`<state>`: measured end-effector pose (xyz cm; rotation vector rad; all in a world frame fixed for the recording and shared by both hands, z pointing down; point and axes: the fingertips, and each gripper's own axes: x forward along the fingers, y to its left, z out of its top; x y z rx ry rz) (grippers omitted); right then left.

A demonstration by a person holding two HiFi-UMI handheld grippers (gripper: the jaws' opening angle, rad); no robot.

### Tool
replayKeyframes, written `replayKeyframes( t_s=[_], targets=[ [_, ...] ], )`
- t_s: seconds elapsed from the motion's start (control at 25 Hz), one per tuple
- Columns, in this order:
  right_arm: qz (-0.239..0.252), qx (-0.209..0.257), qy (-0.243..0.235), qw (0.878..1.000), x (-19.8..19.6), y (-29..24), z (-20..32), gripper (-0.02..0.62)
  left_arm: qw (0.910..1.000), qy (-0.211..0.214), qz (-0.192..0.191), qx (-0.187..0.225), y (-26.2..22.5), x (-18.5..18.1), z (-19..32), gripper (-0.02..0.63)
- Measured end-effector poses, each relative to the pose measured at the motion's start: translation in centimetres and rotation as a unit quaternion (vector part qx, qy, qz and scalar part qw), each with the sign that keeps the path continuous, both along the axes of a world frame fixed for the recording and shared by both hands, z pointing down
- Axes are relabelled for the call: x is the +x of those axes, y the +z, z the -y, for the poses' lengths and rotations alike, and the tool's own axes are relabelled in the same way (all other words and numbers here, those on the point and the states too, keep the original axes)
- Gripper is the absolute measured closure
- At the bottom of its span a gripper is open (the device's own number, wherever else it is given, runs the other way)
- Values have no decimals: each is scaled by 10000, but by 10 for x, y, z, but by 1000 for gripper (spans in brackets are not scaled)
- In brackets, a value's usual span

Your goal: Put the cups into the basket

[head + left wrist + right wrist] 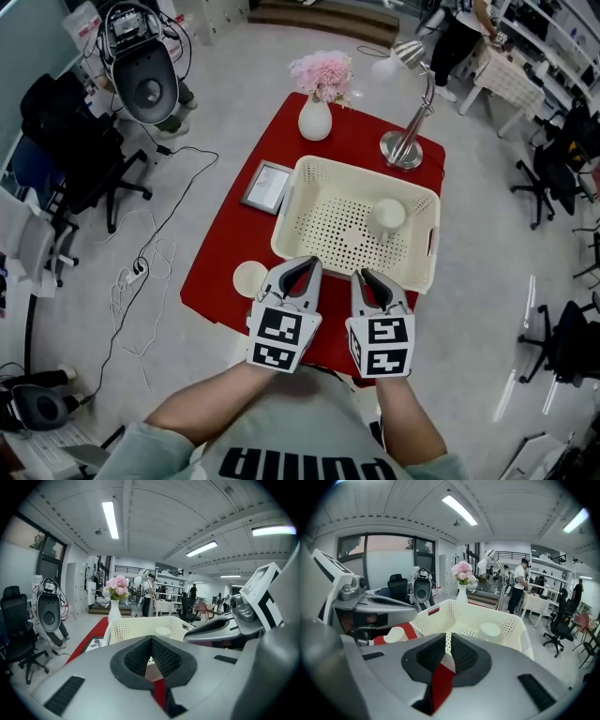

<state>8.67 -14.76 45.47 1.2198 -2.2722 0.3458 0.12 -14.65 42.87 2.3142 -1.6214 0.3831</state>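
The red rectangular tabletop [220,272] carries a cream perforated plastic basket [305,183] with rounded corners. At its near rim, the smooth grey left gripper [304,264] has its jaws closed and empty. The right gripper [367,276] has its jaws narrowed to a slit, holding nothing. One round white cup [386,216] sits in the basket. A second cup [249,278] stands on the tabletop, just beside the left gripper.

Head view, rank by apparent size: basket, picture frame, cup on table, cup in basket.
1. basket
2. picture frame
3. cup on the table and cup in the basket look about alike; not ranking them.
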Motion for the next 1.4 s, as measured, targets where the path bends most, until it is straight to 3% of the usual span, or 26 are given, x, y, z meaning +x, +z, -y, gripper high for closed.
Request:
replayKeyframes(
  t_s=[0.12, 0.48, 0.92, 1.4],
  targets=[
    [42, 50, -120, 9999, -12, -1, -12, 578, 9999, -172, -9, -3, 2, -17, -15, 601],
    [260, 110, -813, 9963, -69, -6, -32, 581, 9965, -839, 14, -6, 5, -73, -48, 601],
    [351, 48, -1837, 9824, -136, -3, -64, 581, 9864, -1640, -66, -67, 11, -129, -86, 601],
    [250, -28, -2144, 9764, -165, 6, -79, 580, 9828, -1833, -175, -124, 19, -153, -102, 601]
  ],
)
